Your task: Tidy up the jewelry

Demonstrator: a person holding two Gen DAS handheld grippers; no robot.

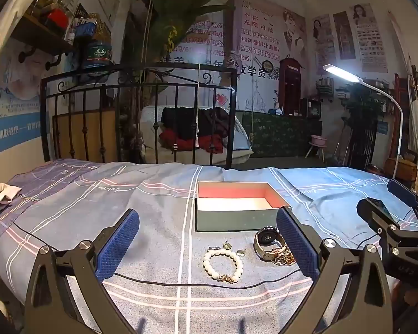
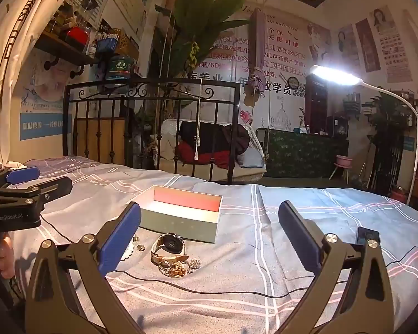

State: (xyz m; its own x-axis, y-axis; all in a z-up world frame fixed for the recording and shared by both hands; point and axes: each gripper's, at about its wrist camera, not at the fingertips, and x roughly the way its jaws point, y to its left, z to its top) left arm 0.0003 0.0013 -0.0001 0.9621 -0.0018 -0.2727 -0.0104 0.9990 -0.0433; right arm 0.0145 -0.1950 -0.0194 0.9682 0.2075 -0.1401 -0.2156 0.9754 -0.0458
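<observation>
Pearl bracelet (image 1: 222, 263), round watch (image 1: 267, 243) w/ leather strap, rectangular box (image 1: 237, 208), both grippers (image 1: 207, 246) (image 2: 209, 239) wide apart

We see our left gripper (image 1: 207, 243) and right gripper (image 2: 209, 239): black angular frames, silver screws, textured blue pads (image 1: 118, 246), white "GenRobot.AI" lettering.

Right wrist view: the near-left blue pad (image 2: 119, 239) hides most of the pearl bracelet (image 2: 127, 252). The tangled gold pieces (image 2: 178, 268) are too small to identify.
</observation>
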